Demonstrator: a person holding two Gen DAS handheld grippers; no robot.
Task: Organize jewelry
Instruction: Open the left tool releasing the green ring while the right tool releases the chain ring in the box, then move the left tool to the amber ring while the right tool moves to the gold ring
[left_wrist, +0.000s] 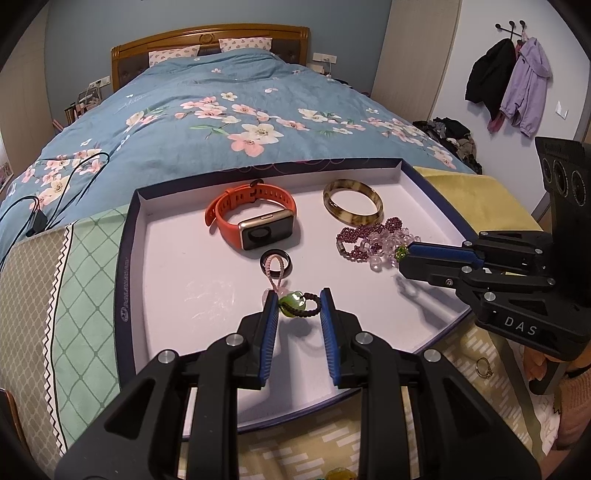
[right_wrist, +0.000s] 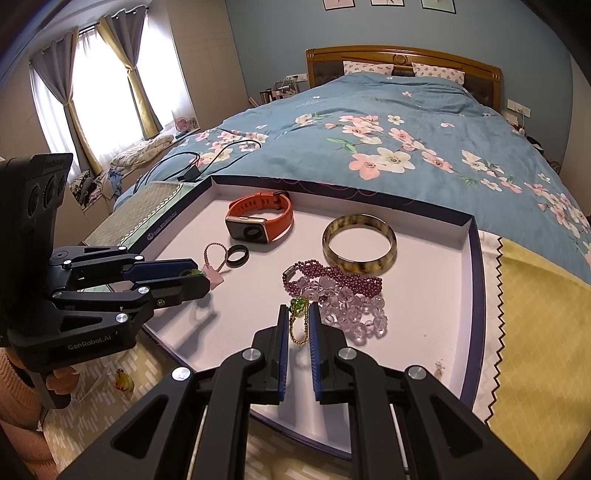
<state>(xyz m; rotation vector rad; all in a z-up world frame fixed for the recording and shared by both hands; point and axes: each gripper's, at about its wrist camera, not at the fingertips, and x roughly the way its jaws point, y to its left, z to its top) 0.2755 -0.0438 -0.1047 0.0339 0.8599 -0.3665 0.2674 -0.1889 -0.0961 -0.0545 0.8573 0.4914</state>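
1. The left gripper (left_wrist: 299, 304) hangs spread around a green stone charm (left_wrist: 291, 303) in the white tray (left_wrist: 177, 258).
2. The right gripper (right_wrist: 299, 314) pinches a green-beaded gold chain (right_wrist: 300, 321), seemingly just above the tray, beside the purple bead bracelets (right_wrist: 343, 291).

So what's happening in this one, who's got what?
A person is sorting jewelry into a shallow tray at the foot of a bed, with a gripper in each hand. The left gripper has a green bead charm between its fingers, which stand apart around it. The right gripper is pinching a green-and-gold charm beside the bead bracelets. The watch, bangle and black ring already lie in the tray.
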